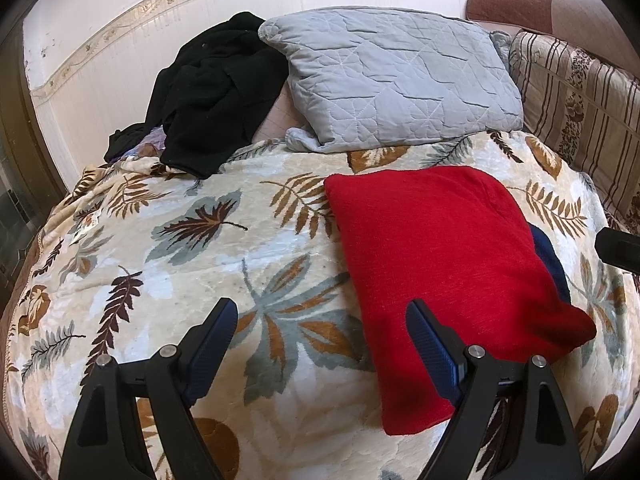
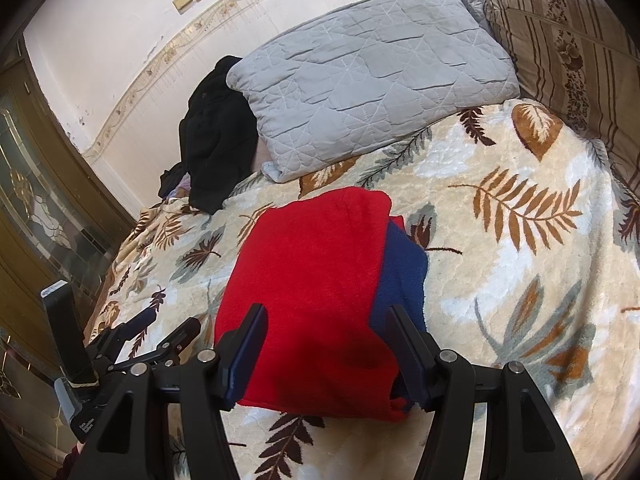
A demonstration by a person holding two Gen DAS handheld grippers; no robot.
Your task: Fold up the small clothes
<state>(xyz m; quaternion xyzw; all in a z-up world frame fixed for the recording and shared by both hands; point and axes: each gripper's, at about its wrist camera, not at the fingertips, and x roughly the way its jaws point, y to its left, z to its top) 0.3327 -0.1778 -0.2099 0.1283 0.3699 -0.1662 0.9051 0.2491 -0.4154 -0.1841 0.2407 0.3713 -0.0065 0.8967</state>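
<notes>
A folded red garment (image 1: 440,260) (image 2: 312,272) lies flat on the leaf-patterned blanket (image 1: 168,248) (image 2: 520,248). Under it sits a folded navy garment (image 1: 550,258) (image 2: 402,276), showing only along the red one's right edge. My left gripper (image 1: 322,314) is open over bare blanket, with its right finger over the red garment's near left edge. In the right wrist view the left gripper (image 2: 172,322) shows at lower left. My right gripper (image 2: 326,316) is open just above the near end of the red and navy stack, and nothing is pinched between its pads.
A heap of black clothes (image 1: 212,96) (image 2: 216,136) lies at the back left beside a grey quilted pillow (image 1: 396,76) (image 2: 368,80). A striped brown cushion (image 1: 580,108) (image 2: 568,40) stands at the back right. A wall runs behind the bed, and a glazed door (image 2: 32,200) is on the left.
</notes>
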